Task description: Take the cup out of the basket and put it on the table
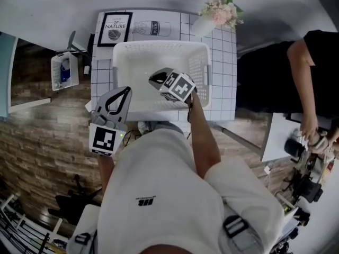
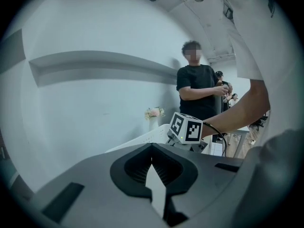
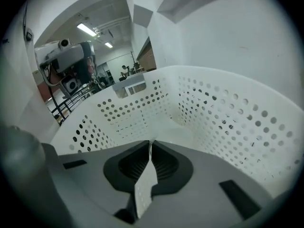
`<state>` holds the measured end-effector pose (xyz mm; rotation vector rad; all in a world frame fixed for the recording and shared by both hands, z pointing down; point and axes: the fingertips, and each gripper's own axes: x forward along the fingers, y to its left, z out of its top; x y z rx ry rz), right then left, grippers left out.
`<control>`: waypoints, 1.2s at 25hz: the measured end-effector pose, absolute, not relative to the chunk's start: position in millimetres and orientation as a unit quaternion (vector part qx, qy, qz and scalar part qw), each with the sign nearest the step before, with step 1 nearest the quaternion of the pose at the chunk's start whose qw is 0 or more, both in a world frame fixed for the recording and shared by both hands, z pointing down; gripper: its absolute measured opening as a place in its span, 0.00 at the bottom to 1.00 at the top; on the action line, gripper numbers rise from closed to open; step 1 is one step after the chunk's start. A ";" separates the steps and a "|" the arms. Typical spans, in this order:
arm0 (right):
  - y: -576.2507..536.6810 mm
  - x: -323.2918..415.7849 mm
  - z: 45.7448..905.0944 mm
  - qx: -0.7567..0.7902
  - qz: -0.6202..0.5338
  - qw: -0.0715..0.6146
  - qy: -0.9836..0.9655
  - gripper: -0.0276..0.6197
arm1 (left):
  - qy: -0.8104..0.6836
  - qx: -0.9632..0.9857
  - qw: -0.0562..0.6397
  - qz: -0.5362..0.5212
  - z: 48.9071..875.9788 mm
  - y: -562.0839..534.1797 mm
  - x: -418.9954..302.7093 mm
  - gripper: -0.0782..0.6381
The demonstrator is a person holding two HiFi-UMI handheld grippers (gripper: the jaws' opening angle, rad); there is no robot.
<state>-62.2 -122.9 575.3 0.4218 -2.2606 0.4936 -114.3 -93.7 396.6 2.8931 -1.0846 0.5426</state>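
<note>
Cup: not made out in any view, so its place and heading cannot be told. Basket: white, perforated, long axis running left to right in the head view, standing on the tiled desk.

Right tongs: lowered inside the basket, jaws together with nothing between them. The right gripper view looks along the closed tips at the basket's floor and hole-patterned walls, which the head view only shows from above.

Left tongs: outside the basket at its near left corner, jaws likewise together and holding nothing. Only this gripper's view shows the scene sideways: the right tongs' marker cube above the basket rim, the flowers by the wall, and a standing person beyond.
</note>
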 end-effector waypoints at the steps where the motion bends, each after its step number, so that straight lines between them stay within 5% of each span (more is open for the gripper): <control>1: -121.7 -60.2 571.2 0.173 0.193 0.382 -0.887 0.08 | -0.341 0.924 -0.002 0.172 395.4 -91.5 -112.1 0.12; 30: -115.8 10.6 466.9 0.336 0.118 0.357 -0.864 0.08 | -0.226 0.965 -0.046 0.122 370.9 -51.1 -57.6 0.12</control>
